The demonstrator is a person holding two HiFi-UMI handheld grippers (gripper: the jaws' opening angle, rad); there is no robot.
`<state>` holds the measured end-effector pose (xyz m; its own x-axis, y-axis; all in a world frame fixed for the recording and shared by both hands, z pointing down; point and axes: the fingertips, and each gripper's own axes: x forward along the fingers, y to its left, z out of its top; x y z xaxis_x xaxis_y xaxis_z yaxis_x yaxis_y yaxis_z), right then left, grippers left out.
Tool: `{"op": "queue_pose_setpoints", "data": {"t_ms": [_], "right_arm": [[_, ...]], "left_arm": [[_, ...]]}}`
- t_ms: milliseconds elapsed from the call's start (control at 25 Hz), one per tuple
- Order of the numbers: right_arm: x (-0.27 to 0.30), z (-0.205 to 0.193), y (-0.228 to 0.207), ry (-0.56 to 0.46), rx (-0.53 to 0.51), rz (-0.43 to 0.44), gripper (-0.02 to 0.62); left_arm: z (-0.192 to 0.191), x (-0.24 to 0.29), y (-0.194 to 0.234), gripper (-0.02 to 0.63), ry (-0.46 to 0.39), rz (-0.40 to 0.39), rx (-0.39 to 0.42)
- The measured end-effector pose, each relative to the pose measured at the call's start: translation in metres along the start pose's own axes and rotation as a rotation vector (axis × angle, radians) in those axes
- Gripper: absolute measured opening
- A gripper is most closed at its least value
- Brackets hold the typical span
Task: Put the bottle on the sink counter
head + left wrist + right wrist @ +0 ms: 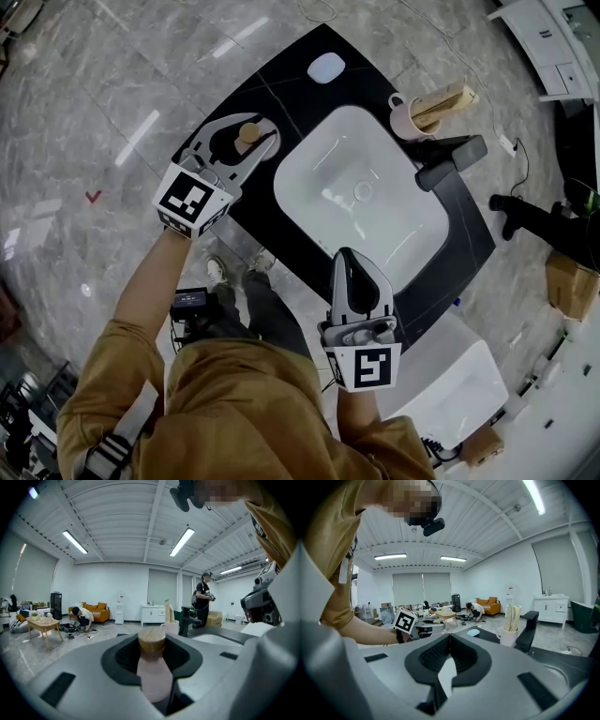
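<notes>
A pale pink bottle (pixel 153 677) with a round wooden cap (pixel 248 133) stands upright between the jaws of my left gripper (pixel 263 132), which is shut on its body. In the head view it is over the left part of the black sink counter (pixel 281 80), beside the white basin (pixel 394 234). Whether its base touches the counter is hidden. In the left gripper view the left gripper (pixel 152 645) frames the cap (pixel 151 641). My right gripper (pixel 347 260) hovers at the basin's near edge, shut and empty; in its own view the right gripper (pixel 450 638) shows its jaws meeting.
A black faucet (pixel 452 159) stands at the basin's far right, with a pink cup (pixel 407 116) holding wooden items behind it. A small white oval object (pixel 326 67) lies at the counter's far corner. People are in the room beyond.
</notes>
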<state>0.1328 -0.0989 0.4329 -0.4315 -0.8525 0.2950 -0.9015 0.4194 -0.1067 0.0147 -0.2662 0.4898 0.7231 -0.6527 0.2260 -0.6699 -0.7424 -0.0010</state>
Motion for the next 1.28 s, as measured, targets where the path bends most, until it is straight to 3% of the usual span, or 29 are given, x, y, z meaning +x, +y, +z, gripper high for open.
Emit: {"op": "queue_pose_setpoints", "data": {"t_ms": [1280], "right_arm": [[0.009,-0.034,-0.013,0.063,0.046,-0.008,0.006]], "left_arm": [[-0.048,0.041,0.025,0.121,0.041,0.020,-0.002]]}}
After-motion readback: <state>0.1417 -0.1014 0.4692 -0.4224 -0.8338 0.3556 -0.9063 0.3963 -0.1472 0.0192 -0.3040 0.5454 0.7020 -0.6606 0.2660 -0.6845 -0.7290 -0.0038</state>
